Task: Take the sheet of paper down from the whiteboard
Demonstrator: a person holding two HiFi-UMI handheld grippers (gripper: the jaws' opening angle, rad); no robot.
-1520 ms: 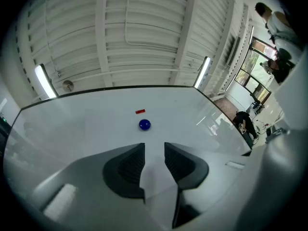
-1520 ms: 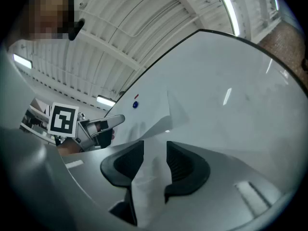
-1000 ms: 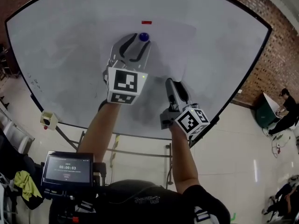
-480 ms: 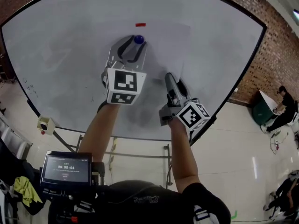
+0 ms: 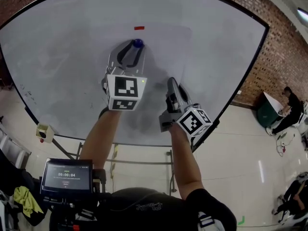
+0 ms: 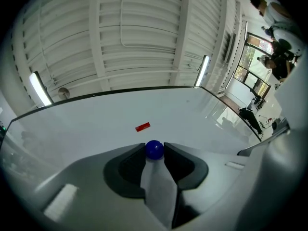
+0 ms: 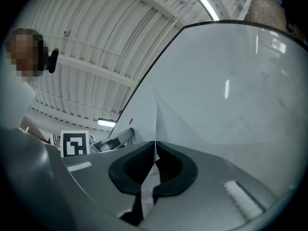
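A white sheet of paper point(image 5: 163, 52) hangs on the whiteboard point(image 5: 57, 57), under a blue ball magnet point(image 5: 138, 43) and below a small red magnet point(image 5: 139, 28). My left gripper point(image 5: 136, 45) is shut on the blue magnet point(image 6: 154, 149), one pad on each side of it, with the red magnet point(image 6: 142, 127) just above. Lower right, my right gripper point(image 5: 171, 82) points up at the board. Its jaws are closing on the paper's edge point(image 7: 147, 121), and the right gripper point(image 7: 155, 147) pinches it between the pads.
A dark frame point(image 5: 240, 76) edges the whiteboard, and a brick wall point(image 5: 274, 57) stands to the right. A person point(image 5: 288, 107) sits by a green bin at the far right. A small screen point(image 5: 67, 174) is mounted near my chest. A little box point(image 5: 43, 131) hangs at the board's lower left.
The right gripper's jaws have come together on the paper's edge. The left gripper has stayed on the blue magnet. The head view has shifted slightly.
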